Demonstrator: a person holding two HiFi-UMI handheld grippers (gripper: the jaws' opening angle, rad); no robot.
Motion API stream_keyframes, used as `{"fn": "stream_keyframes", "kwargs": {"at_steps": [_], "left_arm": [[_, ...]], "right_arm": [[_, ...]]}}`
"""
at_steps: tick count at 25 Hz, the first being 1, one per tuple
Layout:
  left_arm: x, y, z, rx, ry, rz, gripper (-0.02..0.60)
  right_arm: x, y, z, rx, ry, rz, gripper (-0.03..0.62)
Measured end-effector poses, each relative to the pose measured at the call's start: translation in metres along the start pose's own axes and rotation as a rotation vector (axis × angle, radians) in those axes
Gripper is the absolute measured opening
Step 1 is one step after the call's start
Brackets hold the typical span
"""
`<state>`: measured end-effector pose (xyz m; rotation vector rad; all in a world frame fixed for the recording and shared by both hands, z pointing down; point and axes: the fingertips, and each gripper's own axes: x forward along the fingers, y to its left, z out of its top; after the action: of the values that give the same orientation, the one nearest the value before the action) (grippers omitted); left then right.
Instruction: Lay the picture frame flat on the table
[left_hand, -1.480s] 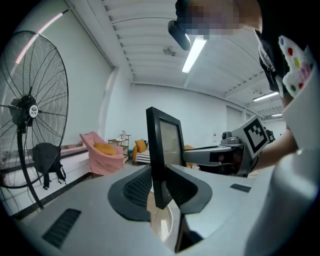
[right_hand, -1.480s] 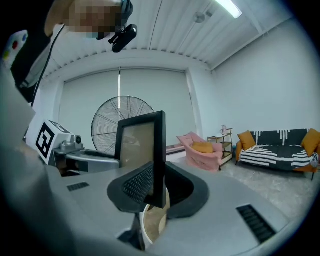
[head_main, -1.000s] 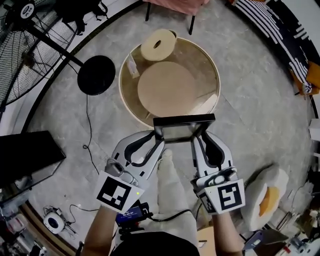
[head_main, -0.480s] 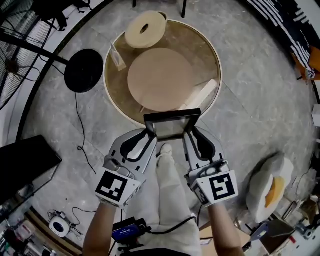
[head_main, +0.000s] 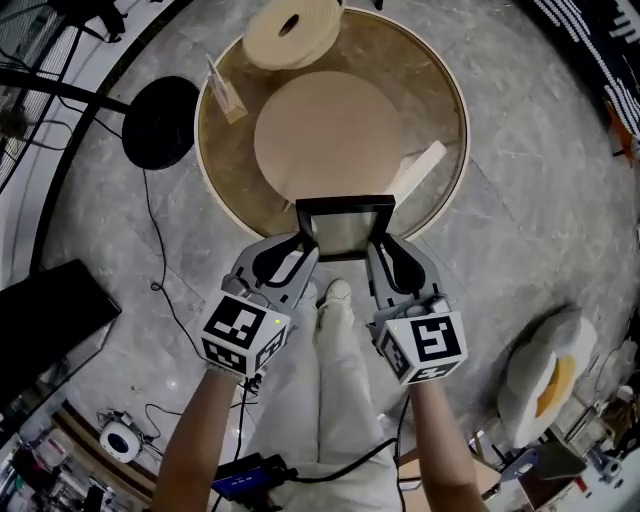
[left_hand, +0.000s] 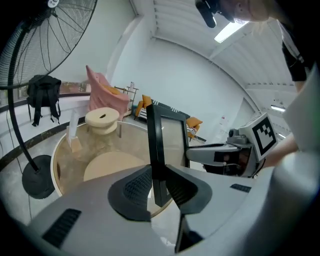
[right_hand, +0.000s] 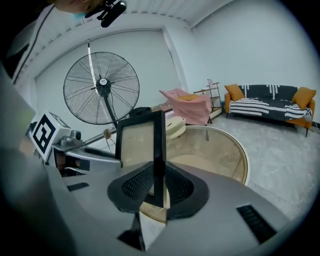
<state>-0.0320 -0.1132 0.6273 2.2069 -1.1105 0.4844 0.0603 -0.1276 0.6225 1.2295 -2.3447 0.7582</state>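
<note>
Both hand-held grippers have been sinking with the picture frame (head_main: 345, 228) over the past second. The black frame is now hanging over the near rim of the round glass worktop (head_main: 222, 195), where earlier it was sitting right at that rim. The left hand-held gripper (head_main: 306, 248) is clamping the frame's left side bar between its dark ribbed pads. The right hand-held gripper (head_main: 384, 248) is clamping the right side bar the same way. In each gripper's own view the bar is running edge-on between the closed jaws. The frame is standing close to upright with its pane facing the person, and whether its lower edge is touching the glass cannot be told. A pale round wooden disc (head_main: 325, 135) is showing at the middle of the worktop, just beyond the frame. A cream spool (head_main: 290, 30) is sitting at the far rim, a small clear stand (head_main: 225, 92) is leaning at the left side, and a white bar (head_main: 420, 168) is showing to the right of the disc. The fan's black base (head_main: 160, 122) is resting on the grey floor beside the worktop.
</note>
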Motion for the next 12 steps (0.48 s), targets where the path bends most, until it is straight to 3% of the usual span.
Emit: {"fn": "stream_keyframes", "kwargs": {"at_steps": [12], "left_arm": [[0.070, 0.044, -0.052, -0.013, 0.116, 0.026, 0.098]], "right_arm": [[0.066, -0.040, -0.059, 0.072, 0.106, -0.028, 0.086]]}}
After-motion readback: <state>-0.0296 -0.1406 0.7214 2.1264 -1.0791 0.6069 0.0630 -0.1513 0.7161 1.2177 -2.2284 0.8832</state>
